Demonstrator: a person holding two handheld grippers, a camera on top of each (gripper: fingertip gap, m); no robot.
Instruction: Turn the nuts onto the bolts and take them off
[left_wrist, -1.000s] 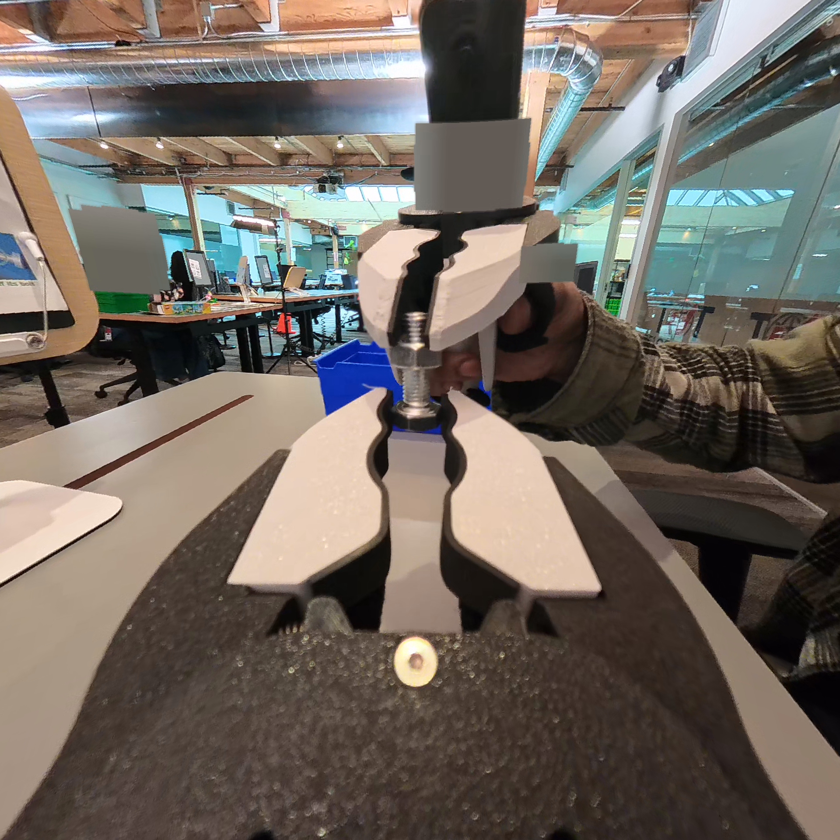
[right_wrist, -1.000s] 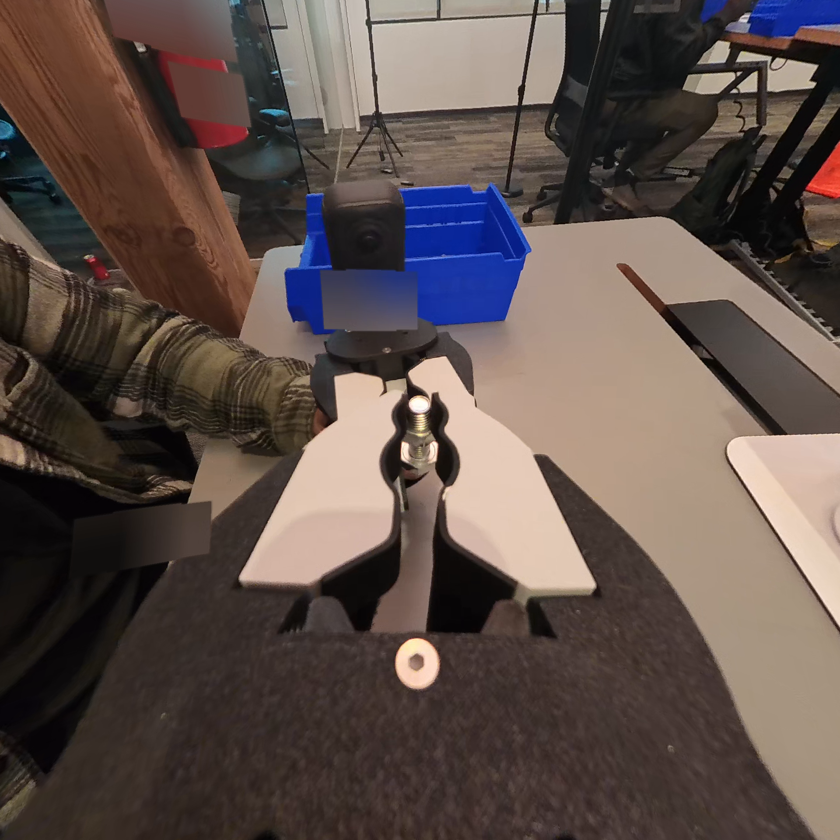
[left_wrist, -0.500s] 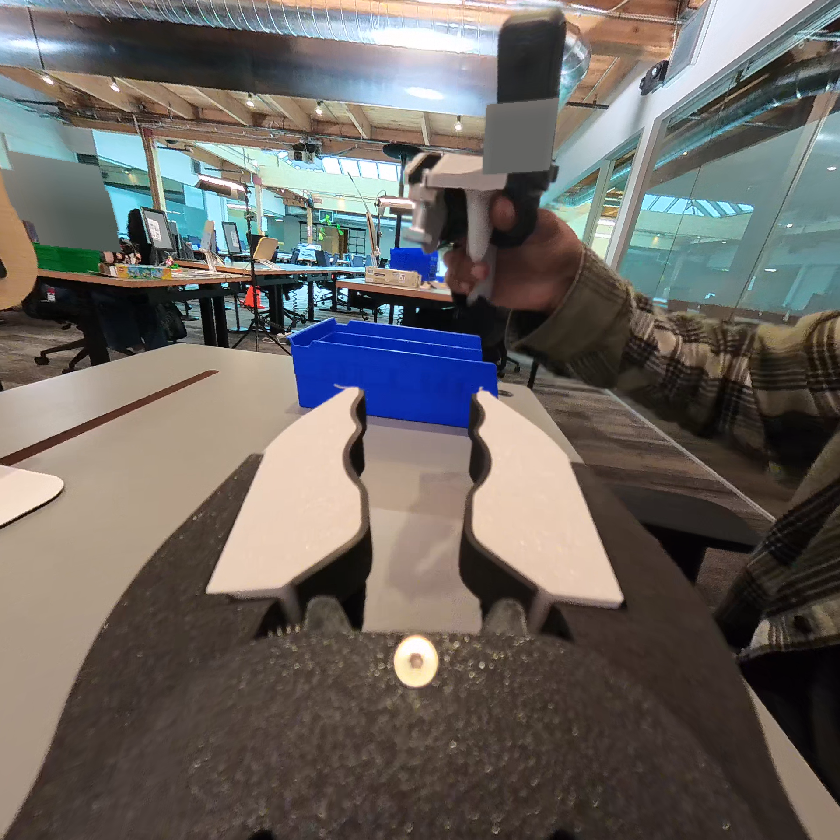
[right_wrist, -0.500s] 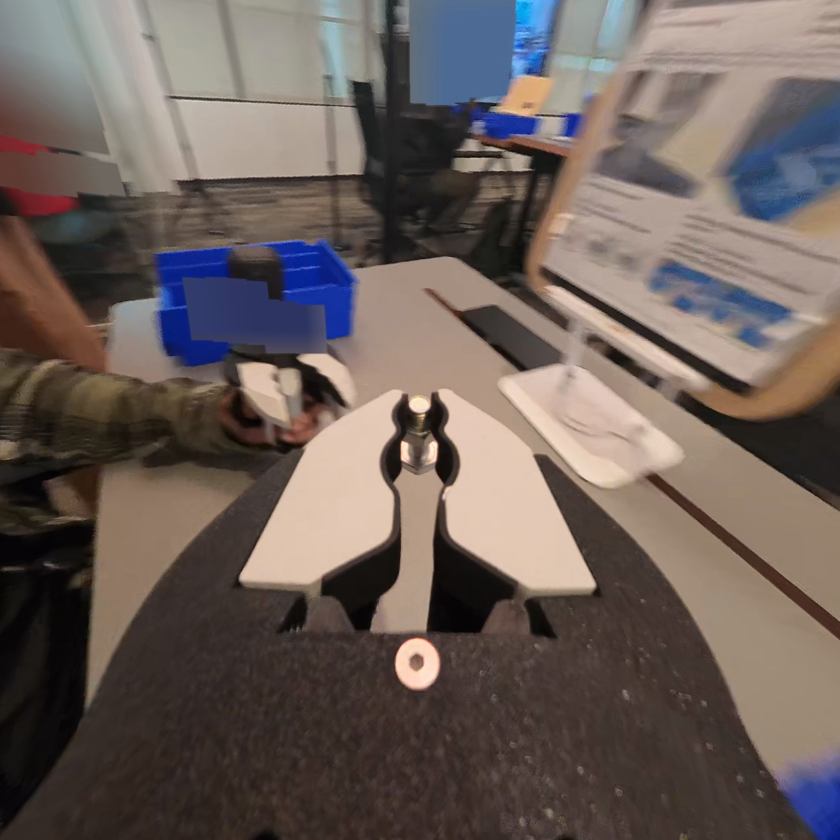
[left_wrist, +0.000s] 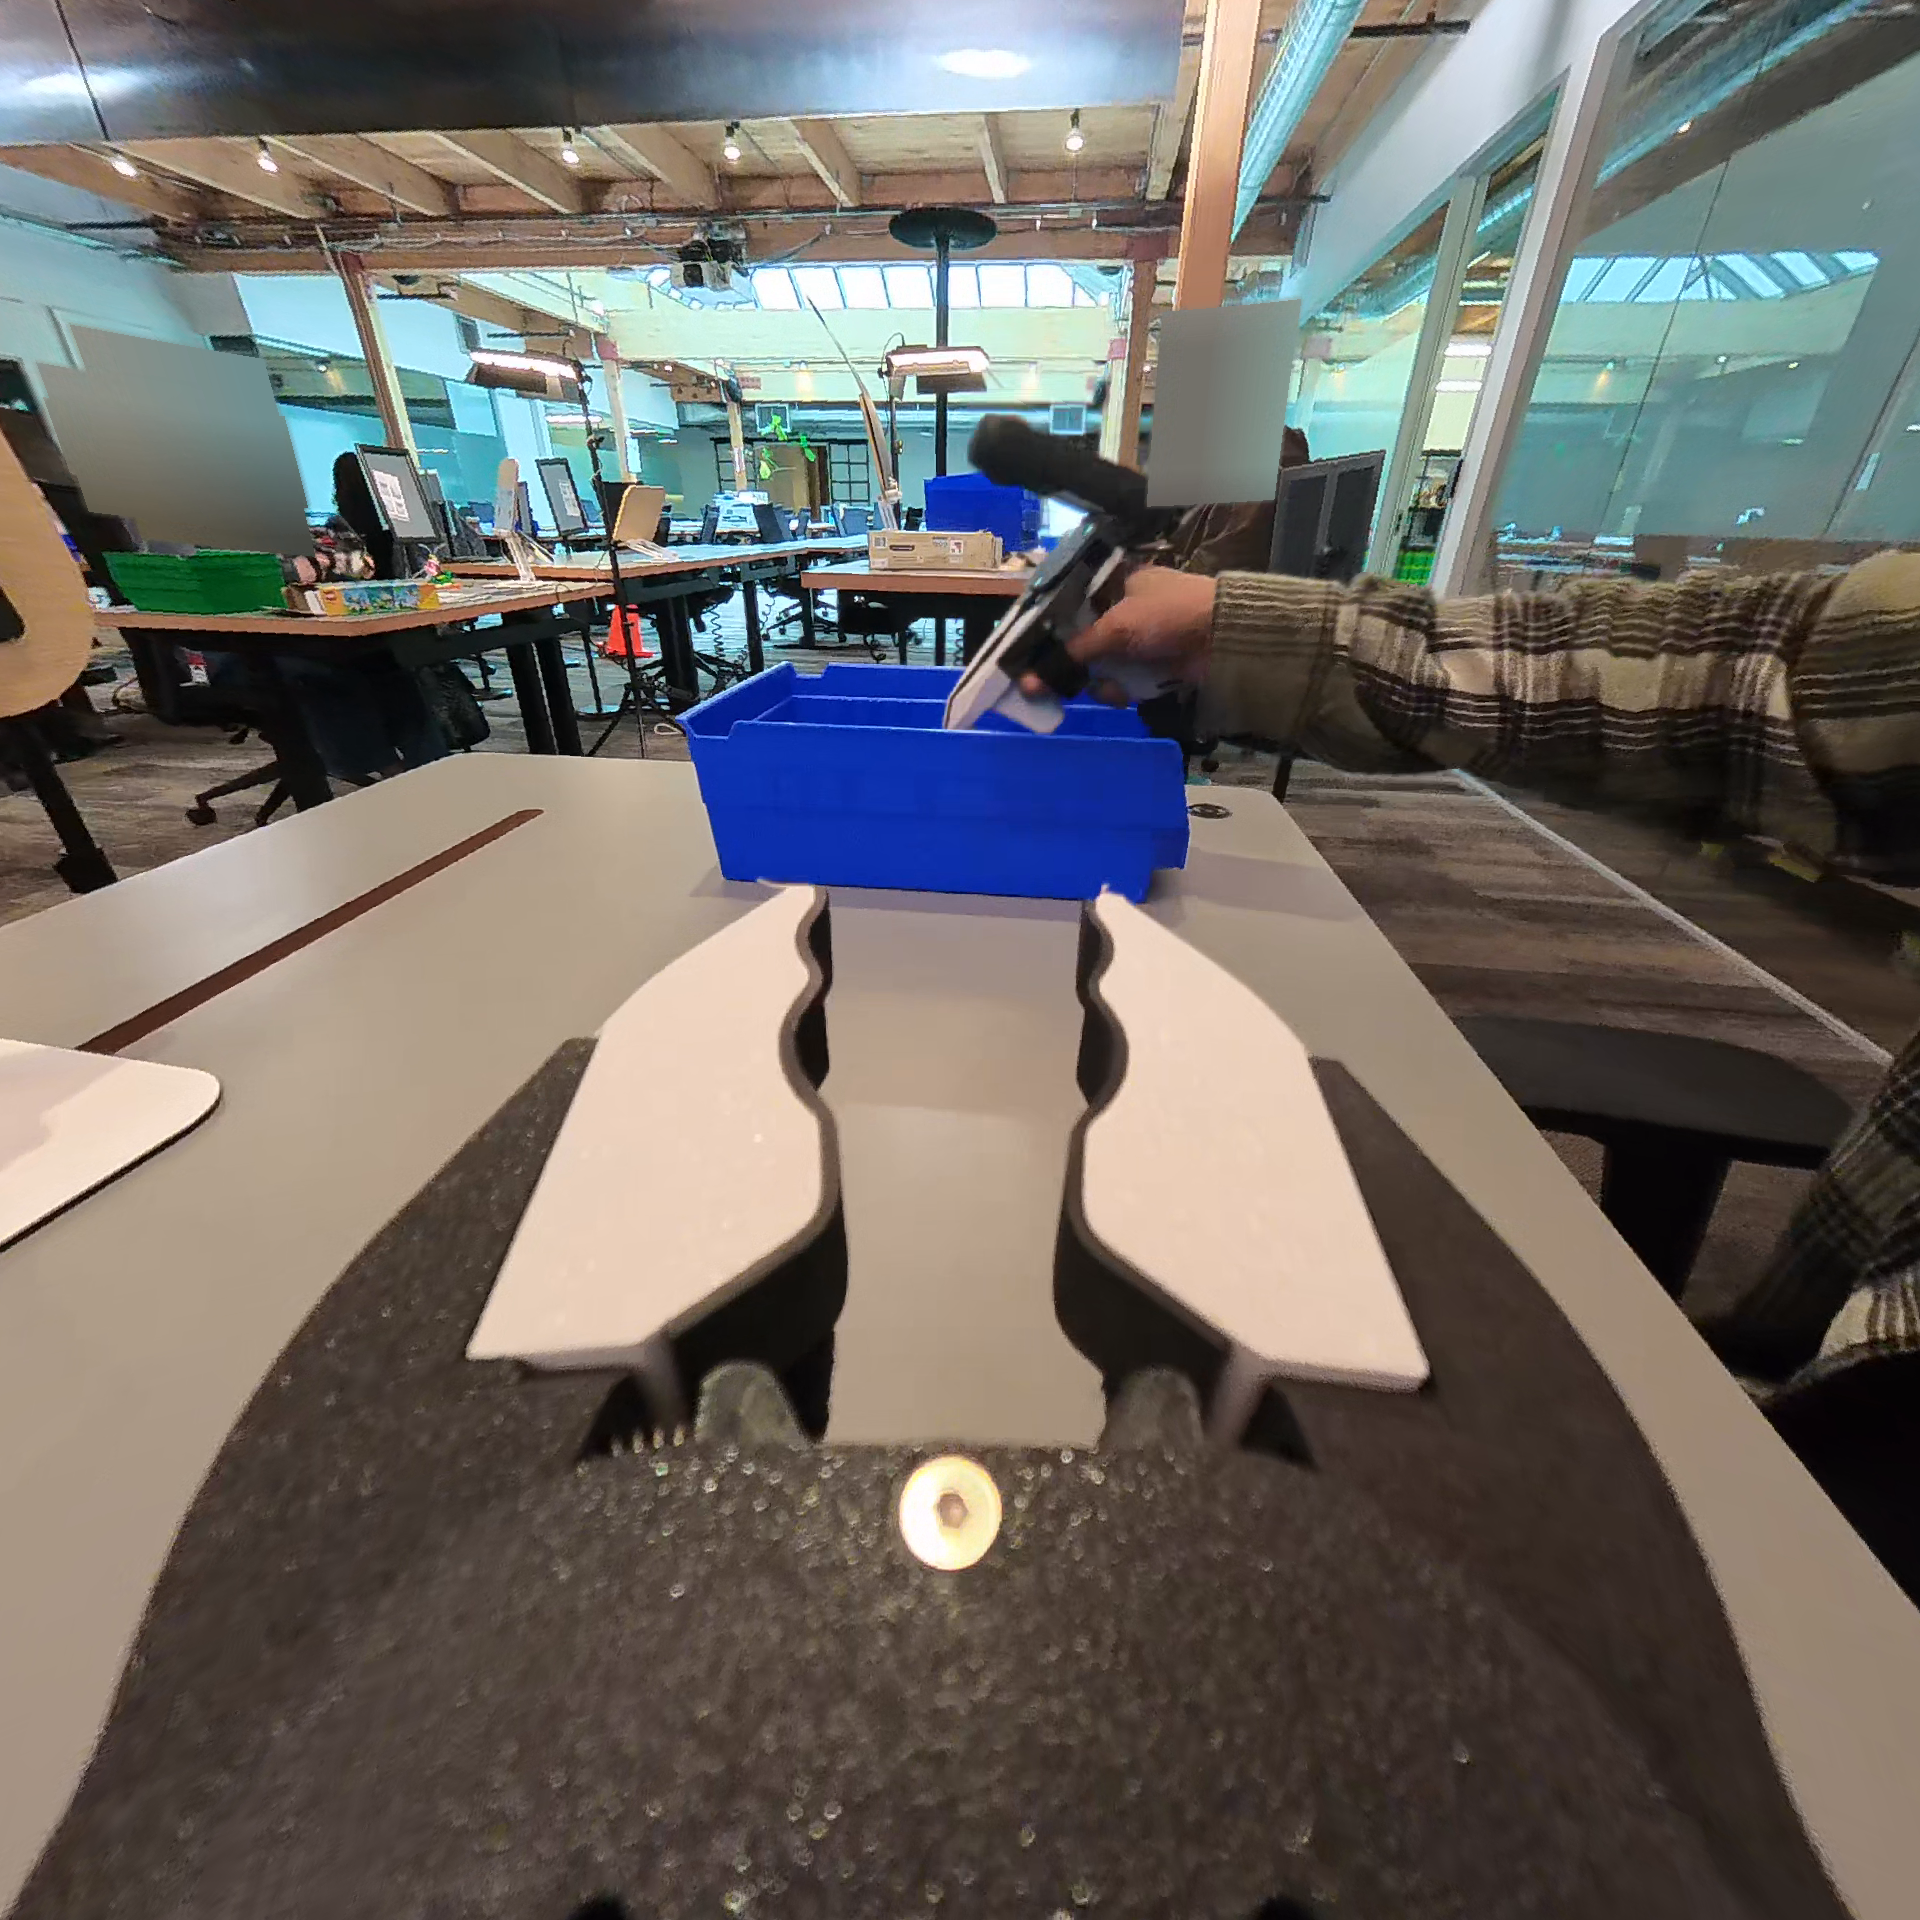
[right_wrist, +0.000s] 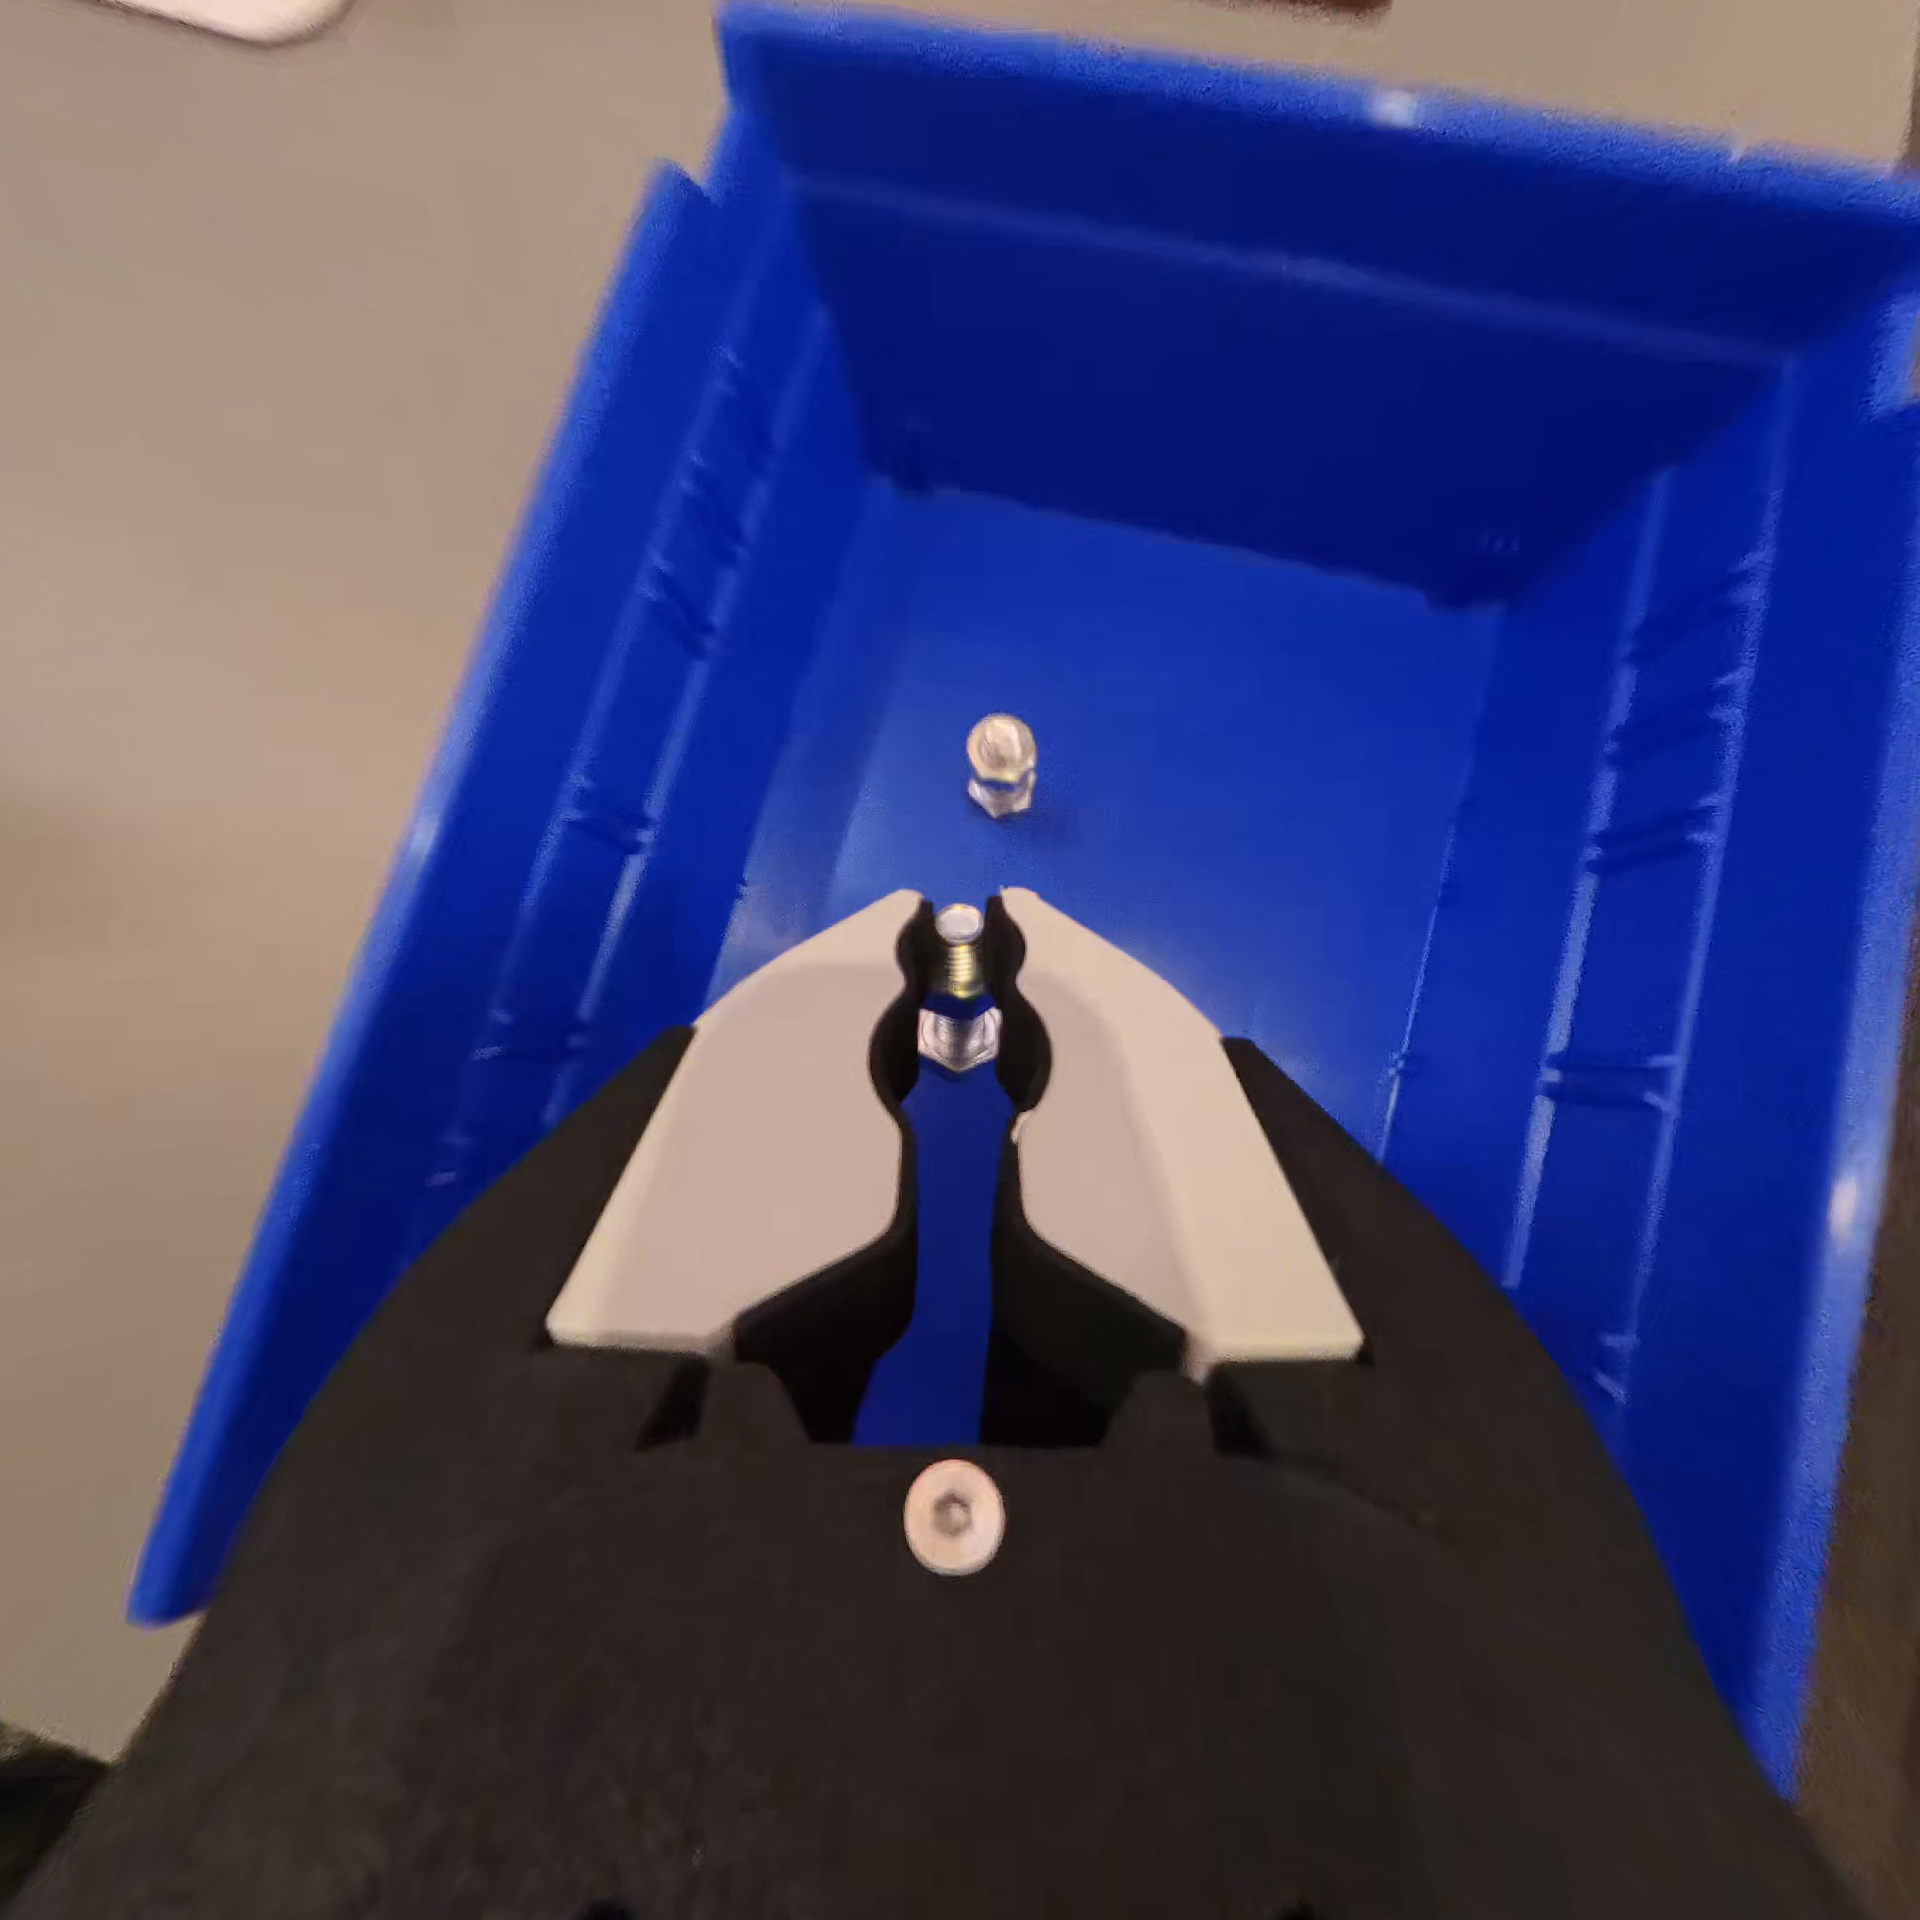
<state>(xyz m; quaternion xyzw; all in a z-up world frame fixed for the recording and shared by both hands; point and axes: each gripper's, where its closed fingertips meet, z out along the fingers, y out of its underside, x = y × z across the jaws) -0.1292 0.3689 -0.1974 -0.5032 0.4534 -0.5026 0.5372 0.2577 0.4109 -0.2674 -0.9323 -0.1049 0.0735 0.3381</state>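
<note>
My right gripper (right_wrist: 958, 904) is shut on a silver bolt (right_wrist: 958, 966) with a nut (right_wrist: 958, 1034) threaded on it. It points down into the blue bin (right_wrist: 1143, 343). A second bolt with a nut (right_wrist: 1000, 767) stands on the bin floor just beyond the fingertips. My left gripper (left_wrist: 951, 914) is open and empty, low over the grey table (left_wrist: 436, 997), aimed at the near wall of the blue bin (left_wrist: 935, 821). The left wrist view also shows the right gripper (left_wrist: 1023, 665) tilted down over the bin's right end, held by a hand in a plaid sleeve.
A white pad (left_wrist: 73, 1132) lies at the table's left edge. A dark inlaid strip (left_wrist: 312, 925) runs along the table. A black chair (left_wrist: 1662, 1101) stands off the table's right side. Office desks fill the background. The gap from one gripper's tips to the other's is roughly 40 cm.
My left gripper let go of the bolt's head and opened. My right gripper carried the bolt with its nut up and away, then over and down into the blue bin.
</note>
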